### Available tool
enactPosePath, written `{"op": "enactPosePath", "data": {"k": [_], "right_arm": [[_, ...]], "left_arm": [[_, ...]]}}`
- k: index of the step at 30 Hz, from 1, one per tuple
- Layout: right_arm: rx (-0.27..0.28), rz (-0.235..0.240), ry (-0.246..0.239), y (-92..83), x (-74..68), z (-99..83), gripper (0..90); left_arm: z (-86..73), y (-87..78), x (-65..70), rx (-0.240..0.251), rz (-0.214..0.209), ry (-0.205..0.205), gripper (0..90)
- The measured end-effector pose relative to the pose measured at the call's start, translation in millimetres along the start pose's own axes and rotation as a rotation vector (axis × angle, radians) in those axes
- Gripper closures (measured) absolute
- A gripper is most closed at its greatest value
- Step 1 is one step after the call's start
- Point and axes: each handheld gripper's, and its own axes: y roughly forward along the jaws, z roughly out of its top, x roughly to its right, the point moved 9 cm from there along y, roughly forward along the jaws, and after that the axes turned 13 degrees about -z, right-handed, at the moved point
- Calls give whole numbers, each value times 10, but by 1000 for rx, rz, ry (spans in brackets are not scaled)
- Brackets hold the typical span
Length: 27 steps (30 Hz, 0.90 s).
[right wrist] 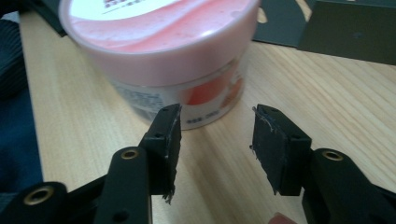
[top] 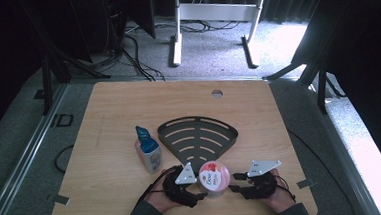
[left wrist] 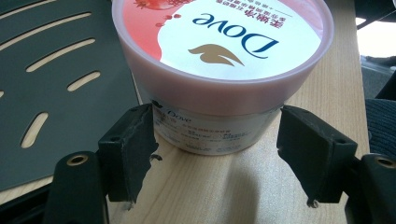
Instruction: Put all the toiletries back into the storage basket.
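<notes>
Gripping: the left gripper [top: 199, 186] has its jaws spread wide around the lower body of the Dove jar [top: 214, 176]; in the left gripper view both pads flank the jar [left wrist: 219, 70] under its lid, the left one against the wall, the right one seemingly touching, so I judge this a wide hold.
Right tool: the right gripper [top: 235, 182] stands about half open with nothing between its jaws; in the right gripper view the jar [right wrist: 163, 51] sits just beyond the fingertips [right wrist: 169, 126], apart from them.
Jar place: upright on the table [top: 103, 113], close to its near edge and about mid-way along it, between the two grippers, just off the narrow tip of the black slotted tray [top: 198, 135].
Key relation: the jar lies ahead of the right gripper and slightly to the left of its centre line; its axis is vertical, the lid on top broader than the body.
Nearer hand: the left one is already at the jar; the right is just beside it.
Likely next move: my guess is the right jaws must widen and rise to lid level to take the lid while the left steadies the body.
Risk: the half-open jaws look too narrow for the lid.
Bystander: a blue-capped bottle [top: 147, 150] lies left of the tray, well clear.
</notes>
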Motion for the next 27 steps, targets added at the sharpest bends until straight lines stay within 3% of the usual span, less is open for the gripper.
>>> {"op": "enactPosePath", "data": {"k": [6,17,27], "right_arm": [[34,36,-23,-16,-65,39,439],[58,56,-77,17,-124,139,318],[65,64,-101,61,-124,186,227]], "left_arm": [[3,7,-19,8,-5,3,281],[38,12,-51,20,-9,15,278],[100,39,-54,31,1,31,195]]}}
